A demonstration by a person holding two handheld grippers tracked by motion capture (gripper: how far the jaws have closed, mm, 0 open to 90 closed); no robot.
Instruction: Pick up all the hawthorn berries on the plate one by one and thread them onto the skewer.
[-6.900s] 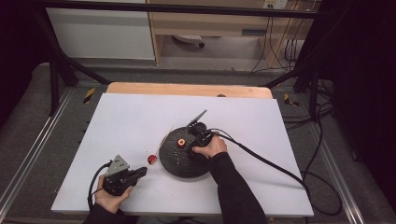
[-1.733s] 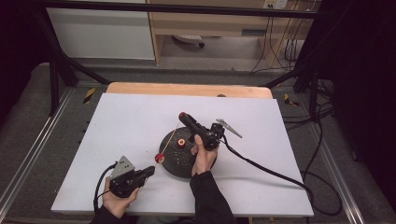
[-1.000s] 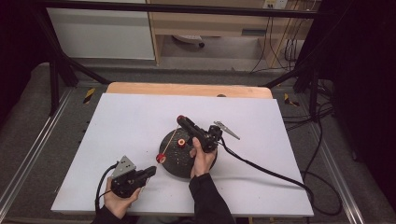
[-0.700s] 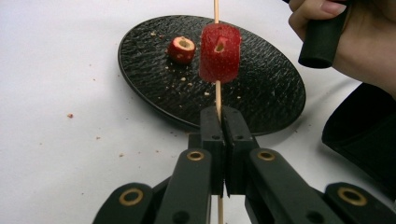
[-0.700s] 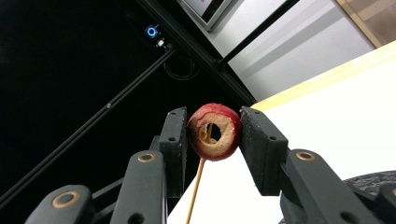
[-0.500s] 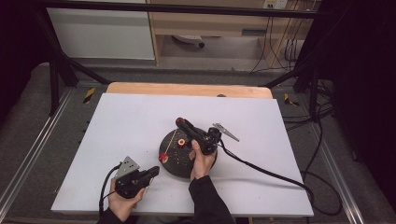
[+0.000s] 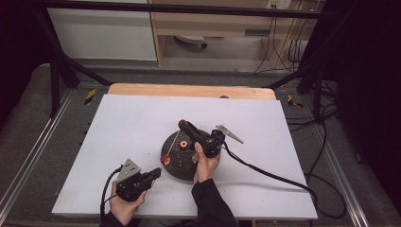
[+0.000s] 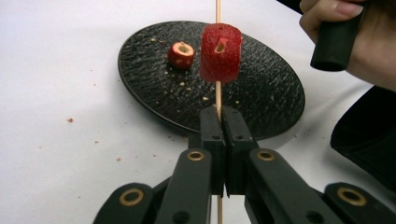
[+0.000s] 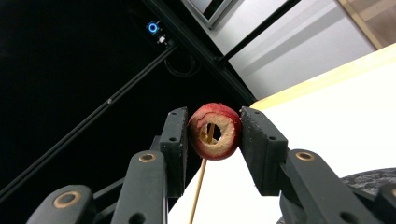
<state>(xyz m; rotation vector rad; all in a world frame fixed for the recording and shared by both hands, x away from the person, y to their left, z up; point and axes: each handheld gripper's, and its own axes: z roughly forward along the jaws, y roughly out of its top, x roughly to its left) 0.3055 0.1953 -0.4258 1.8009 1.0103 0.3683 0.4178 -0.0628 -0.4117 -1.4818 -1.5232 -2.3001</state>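
R tongs (image 9: pixel 214 133) clamped on a cored red fruit ring (image 9: pixel 215 132), now lifted off the black plate (image 8: pixel 261 88) w/ the skewer (image 8: pixel 217 100) tip lined up at its hole. L tongs (image 8: pixel 223 121) clenched on skewer, one slice (image 8: pixel 220 52) already threaded; moved in closer vs. earlier. Another ring (image 8: pixel 180 53) left on plate. Threading looks imminent.

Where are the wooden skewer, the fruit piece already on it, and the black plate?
wooden skewer (image 8: pixel 217 95), left gripper view, bare shaft.
skewered fruit piece (image 8: pixel 220 52), left gripper view, red skin.
black plate (image 8: pixel 273 91), left gripper view, bare surface.
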